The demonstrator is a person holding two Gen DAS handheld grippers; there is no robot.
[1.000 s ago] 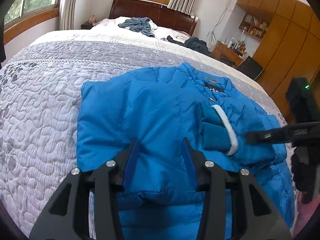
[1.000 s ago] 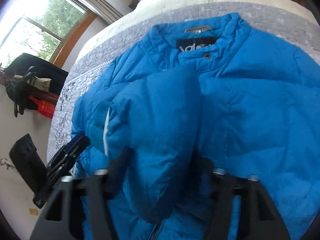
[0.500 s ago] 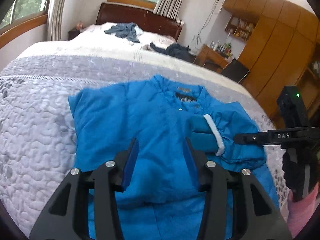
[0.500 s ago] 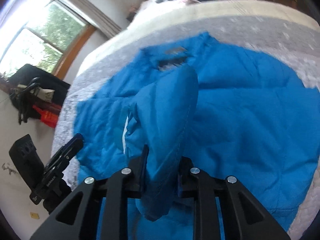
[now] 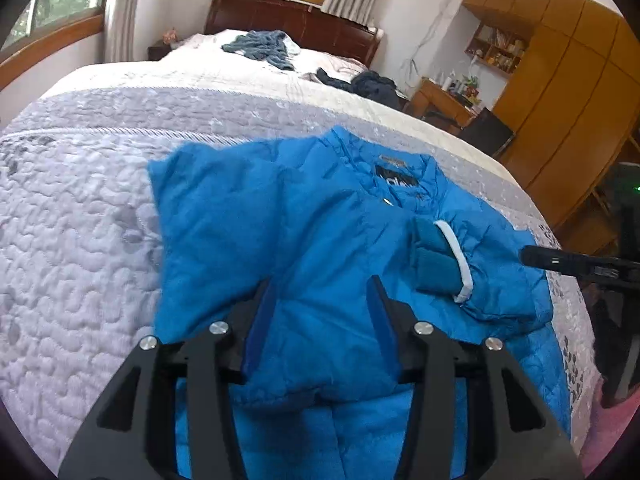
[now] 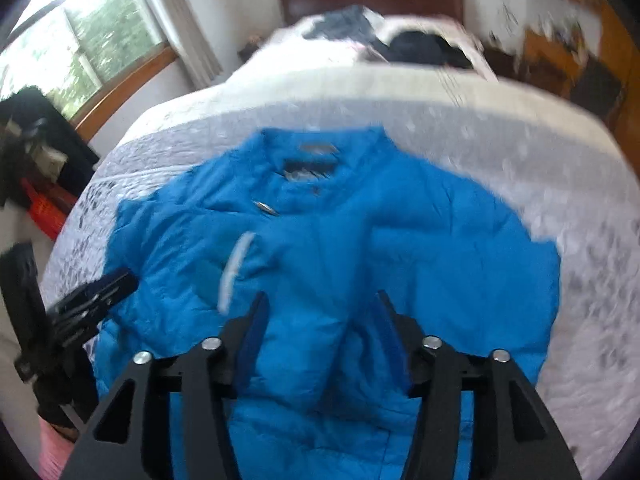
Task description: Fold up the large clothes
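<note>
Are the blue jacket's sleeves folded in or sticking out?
Folded in. One sleeve lies across the blue jacket's chest, its teal cuff beside the collar. No sleeve sticks out sideways onto the quilt.

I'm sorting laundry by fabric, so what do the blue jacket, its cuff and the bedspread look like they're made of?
Blue jacket: probably smooth synthetic shell with puffy filling, slight sheen, soft creases. Cuff: matte teal rib-knit, white edge. Bedspread: quilted grey-white fabric, stitched swirls, likely cotton or blend.
</note>
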